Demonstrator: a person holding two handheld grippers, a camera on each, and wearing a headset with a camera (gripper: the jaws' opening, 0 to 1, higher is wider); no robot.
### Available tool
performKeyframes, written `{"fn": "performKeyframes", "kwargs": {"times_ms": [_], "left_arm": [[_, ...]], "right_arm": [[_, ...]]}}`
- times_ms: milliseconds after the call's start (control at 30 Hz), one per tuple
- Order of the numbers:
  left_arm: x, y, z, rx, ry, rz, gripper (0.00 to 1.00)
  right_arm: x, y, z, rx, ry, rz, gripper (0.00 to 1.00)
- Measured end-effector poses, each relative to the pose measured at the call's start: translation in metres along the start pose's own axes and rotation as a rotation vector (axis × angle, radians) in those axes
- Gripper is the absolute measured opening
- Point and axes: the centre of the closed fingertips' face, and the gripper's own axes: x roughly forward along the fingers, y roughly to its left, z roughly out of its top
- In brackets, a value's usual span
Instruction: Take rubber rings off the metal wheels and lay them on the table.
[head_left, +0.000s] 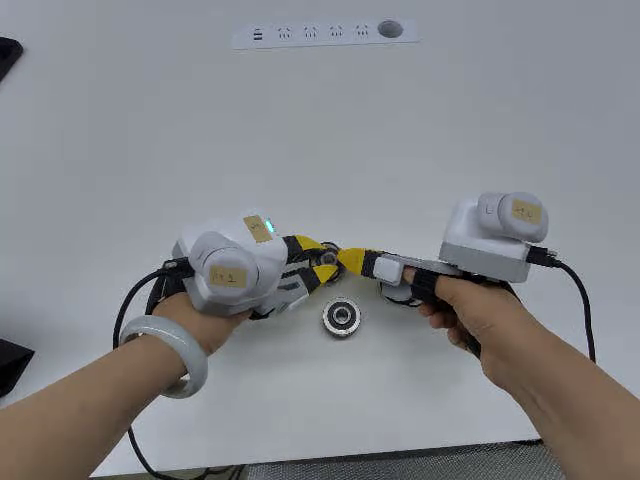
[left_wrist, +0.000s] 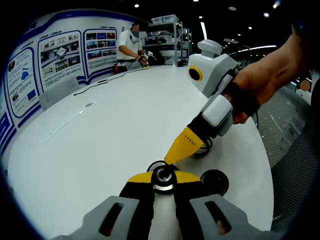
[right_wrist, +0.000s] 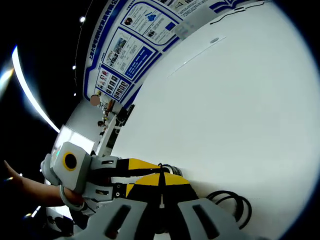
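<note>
My left gripper (head_left: 320, 266) (left_wrist: 162, 179) is shut on a small metal wheel (left_wrist: 163, 176), held just above the white table (head_left: 320, 140). From the right, my right gripper (head_left: 349, 260) (right_wrist: 161, 180) meets it tip to tip; its yellow jaws are pinched on a thin black rubber ring (left_wrist: 154, 164) at the wheel's rim. In the right gripper view the left gripper (right_wrist: 131, 167) lies just left of my jaws. A second metal wheel (head_left: 341, 318) (left_wrist: 215, 181) with a black ring on it lies flat on the table below the two tips. Loose black rings (right_wrist: 229, 202) (left_wrist: 204, 148) rest on the table under the right gripper.
A white power strip (head_left: 325, 33) lies at the table's far edge. Black cables (head_left: 135, 300) trail from both grippers toward the near edge. In the left gripper view a person (left_wrist: 131, 47) stands at the table's far end.
</note>
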Motion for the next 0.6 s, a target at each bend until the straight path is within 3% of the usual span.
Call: {"fn": "performKeyframes", "kwargs": {"times_ms": [67, 367, 600], "left_arm": [[-0.001, 0.001, 0.002, 0.001, -0.011, 0.005, 0.21], [-0.007, 0.004, 0.003, 0.003, -0.038, 0.019, 0.28], [-0.011, 0.006, -0.004, -0.016, -0.036, 0.022, 0.35]], "right_arm": [[0.0, -0.001, 0.0, -0.001, 0.001, -0.004, 0.02], [0.0, -0.003, -0.001, 0.003, 0.001, -0.01, 0.02], [0.0, -0.003, -0.002, 0.005, 0.001, -0.006, 0.02]]}}
